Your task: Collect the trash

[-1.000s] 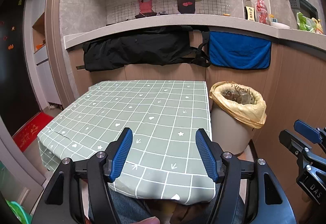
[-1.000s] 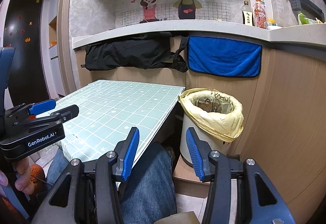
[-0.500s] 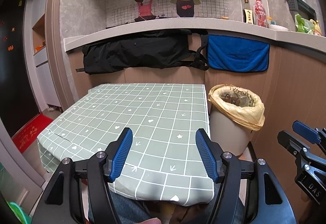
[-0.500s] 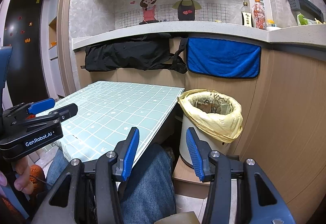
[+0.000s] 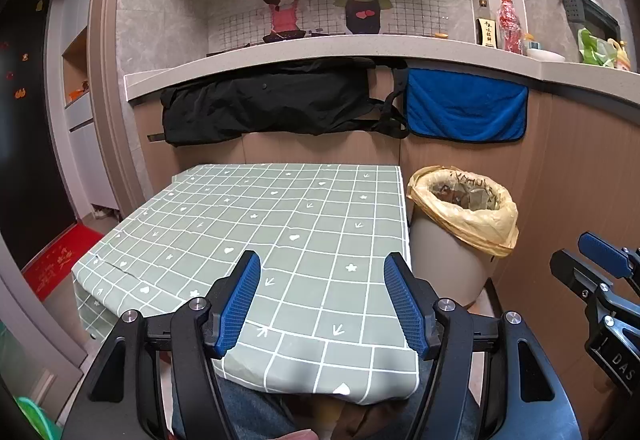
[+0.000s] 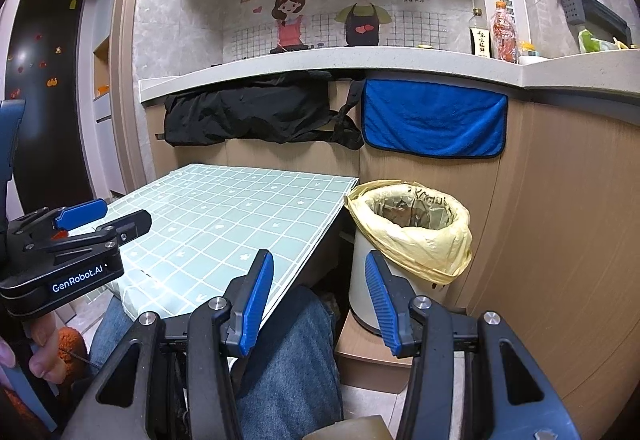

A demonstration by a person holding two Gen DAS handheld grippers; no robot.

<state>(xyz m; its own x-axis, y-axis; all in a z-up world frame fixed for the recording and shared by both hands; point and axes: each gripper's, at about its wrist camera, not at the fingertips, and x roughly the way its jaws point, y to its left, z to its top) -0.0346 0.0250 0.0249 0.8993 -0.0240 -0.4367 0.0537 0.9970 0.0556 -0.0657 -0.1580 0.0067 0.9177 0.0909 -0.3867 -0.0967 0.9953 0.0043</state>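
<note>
A white trash bin (image 5: pixel 444 244) lined with a yellow bag (image 5: pixel 476 216) stands right of the table; crumpled trash lies inside it. It also shows in the right wrist view (image 6: pixel 362 280). My left gripper (image 5: pixel 322 300) is open and empty, held over the near edge of the green checked tablecloth (image 5: pixel 256 224). My right gripper (image 6: pixel 316 302) is open and empty, held low over a knee in jeans (image 6: pixel 288 356), just before the bin. No loose trash shows on the table.
A wood-panelled counter wall (image 6: pixel 560 240) runs behind and to the right, with a black garment (image 5: pixel 272 100) and a blue towel (image 5: pixel 464 108) hanging on it. The bin stands on a low wooden step (image 6: pixel 372 352). A red mat (image 5: pixel 56 260) lies on the floor left.
Both views have tilted slightly, so the table and bin sit a little lower and farther. Both grippers stay open and empty.
</note>
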